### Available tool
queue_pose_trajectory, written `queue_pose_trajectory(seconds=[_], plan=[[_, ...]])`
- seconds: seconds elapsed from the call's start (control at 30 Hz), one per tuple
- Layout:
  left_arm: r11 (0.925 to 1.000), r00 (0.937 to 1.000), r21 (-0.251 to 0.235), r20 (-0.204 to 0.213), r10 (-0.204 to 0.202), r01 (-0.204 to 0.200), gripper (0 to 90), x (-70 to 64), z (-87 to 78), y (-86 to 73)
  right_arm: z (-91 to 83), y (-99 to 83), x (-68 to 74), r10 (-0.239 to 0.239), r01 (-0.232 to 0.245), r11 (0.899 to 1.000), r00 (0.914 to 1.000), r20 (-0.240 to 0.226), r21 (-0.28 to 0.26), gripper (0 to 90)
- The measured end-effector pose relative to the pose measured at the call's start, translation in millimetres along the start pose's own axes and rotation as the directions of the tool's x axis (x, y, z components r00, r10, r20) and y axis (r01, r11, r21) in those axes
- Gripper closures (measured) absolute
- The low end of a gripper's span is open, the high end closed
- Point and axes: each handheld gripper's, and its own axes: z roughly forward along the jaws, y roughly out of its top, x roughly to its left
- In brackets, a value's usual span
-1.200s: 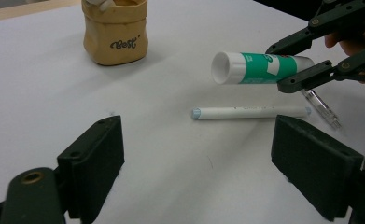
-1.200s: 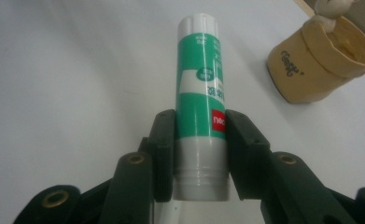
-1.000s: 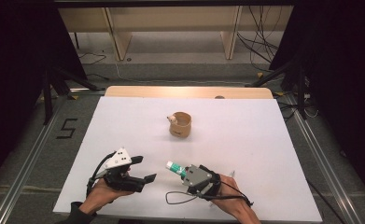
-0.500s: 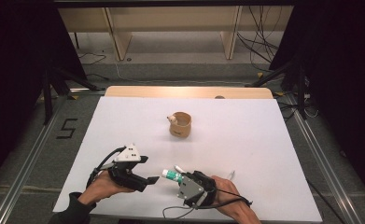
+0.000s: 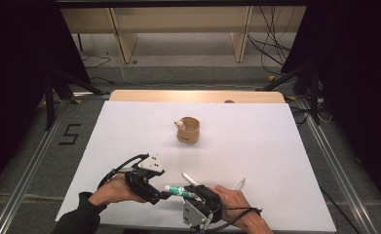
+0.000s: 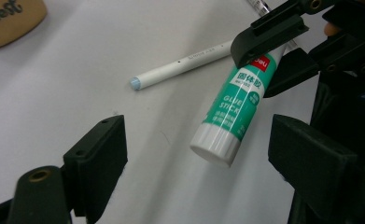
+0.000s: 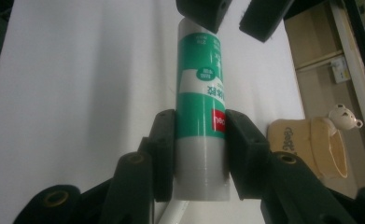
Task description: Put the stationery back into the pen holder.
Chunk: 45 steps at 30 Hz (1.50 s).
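A green-and-white glue stick [image 5: 176, 189] [image 7: 201, 93] is held just above the white table near its front edge, with my right gripper [image 5: 190, 194] [image 7: 201, 128] shut on its lower body. Its white cap end [image 6: 216, 144] points into my left gripper [image 5: 162, 194] [image 6: 201, 149]. That gripper is open, one jaw on each side of the cap and not touching it. A white pen [image 5: 189, 179] [image 6: 180, 70] lies on the table just behind the glue stick.
A tan wooden cup [image 5: 188, 130] [image 7: 311, 144] [image 6: 7, 18] with a small bear figure on its rim stands mid-table, farther back. A second thin pen [image 5: 240, 184] lies right of my right hand. The white table [image 5: 256, 146] ends just behind both hands.
My left gripper has moved right until its open jaws flank the glue stick's cap. My right gripper, still holding the stick, has drawn back slightly toward the near edge.
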Motion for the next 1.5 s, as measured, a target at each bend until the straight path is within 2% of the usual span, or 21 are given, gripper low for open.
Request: queue_pose_trajectory(seconds=[0.07,0.1,0.13,0.43,0.53,0.57,0.77,0.9,1.07,1.17,1.3,1.37,1.4,1.5], plan=[[0.9995,0.9998,0.027,0.013,0.017,-0.017,19.6,-0.4,1.7,2.9,0.0,0.6,1.4,-0.027,0.027,1.0,0.9996,0.001,0.004,66.0],[0.9991,0.9996,0.037,0.02,0.021,-0.022,19.9,-0.7,2.9,4.3,0.3,1.5,3.8,-0.005,0.005,1.0,1.0,0.008,0.004,66.0],[0.9985,0.9993,0.046,0.025,0.028,-0.029,20.1,-1.0,4.0,5.8,0.8,1.7,3.6,-0.024,0.024,1.0,0.9997,0.007,0.001,66.0],[0.9895,0.9955,0.123,0.067,0.067,-0.075,23.7,-4.7,17.6,15.3,1.3,3.4,7.2,-0.074,0.074,0.997,0.997,0.026,-0.007,66.0],[0.9817,0.9917,0.159,0.09,0.092,-0.105,25.5,-5.9,21.5,17.6,1.9,4.2,8.4,-0.093,0.094,0.996,0.9952,0.029,-0.005,66.0],[0.9787,0.9899,0.169,0.099,0.101,-0.117,26.1,-6.0,22.6,18.2,2.5,4.3,7.6,-0.124,0.124,0.992,0.992,0.026,-0.006,66.0],[0.9701,0.9859,0.198,0.118,0.119,-0.141,30.1,-7.2,27.2,21.7,4.0,4.9,11.3,-0.148,0.148,0.989,0.9887,0.021,-0.005,66.0],[0.9611,0.9805,0.221,0.142,0.136,-0.165,33.7,-7.5,30.1,23.2,4.7,5.4,12.3,-0.158,0.158,0.987,0.9874,0.015,-0.004,66.0],[0.9533,0.9757,0.249,0.178,0.128,-0.17,38.9,-6.3,34.5,22.7,5.1,6.0,13.9,-0.154,0.154,0.988,0.988,0.016,-0.008,66.0],[0.9515,0.9738,0.254,0.189,0.126,-0.173,41.7,-5.4,35.2,22.6,5.2,6.3,14.6,-0.154,0.154,0.988,0.9879,0.017,-0.006,65.9],[0.9486,0.9714,0.262,0.202,0.125,-0.177,44.3,-6.0,37.0,24.1,6.1,6.7,14.6,-0.178,0.178,0.984,0.9839,0.013,-0.008,65.9],[0.9461,0.9701,0.268,0.206,0.128,-0.182,45.1,-6.3,37.8,25.3,6.0,6.9,15.4,-0.175,0.175,0.985,0.9846,0.012,-0.006,65.9],[0.9474,0.9699,0.265,0.208,0.126,-0.18,45.4,-6.6,38.4,25.6,6.3,7.1,16.0,-0.167,0.167,0.986,0.9859,0.014,-0.008,66.0],[0.9457,0.9685,0.267,0.213,0.129,-0.185,47.5,-6.9,38.6,27.3,6.5,6.9,16.2,-0.176,0.176,0.984,0.9843,0.012,-0.009,66.0]])
